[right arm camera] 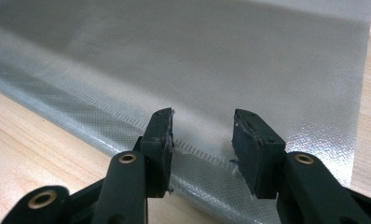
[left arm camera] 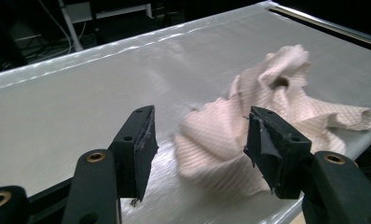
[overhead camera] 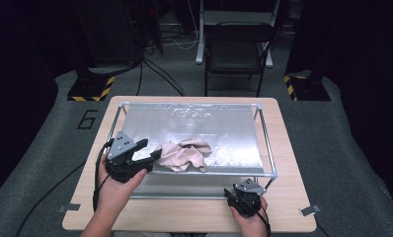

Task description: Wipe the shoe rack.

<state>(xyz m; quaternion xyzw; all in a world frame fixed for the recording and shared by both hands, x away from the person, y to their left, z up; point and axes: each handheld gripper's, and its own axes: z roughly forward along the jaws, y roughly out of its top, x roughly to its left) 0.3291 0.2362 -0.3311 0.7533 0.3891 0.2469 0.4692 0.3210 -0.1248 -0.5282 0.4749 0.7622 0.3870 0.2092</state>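
- Reaching toward a crumpled pink cloth with the left claw, jaws parted wide and nothing between them; cloth lying just past the tips in the left gripper view, near but apart.
- Resting low at bottom right of the high view, the right claw, jaws about half open and gripping nothing, hovering over the near hem of the silver sheet.
- Sitting on that silver sheet, stretched over a metal frame on the wooden counter, the cloth, left of centre and close to the lower edge of the frame.
- Likely best done by advancing the left claw until one raised fold sits fully between the pads, then closing on a single thick ridge, not the flat weave.
- Worth keeping the tips just above the sheet, since a dragging pad could snag or pucker it.
- Open room: plenty of bare sheet toward the upper and right parts of the high view for spreading or pulling the cloth.
- Edges to mind: the frame rail directly below the cloth, and the corner post at lower right near the right claw.
- Beyond the counter, dark floor and a chair, well apart.
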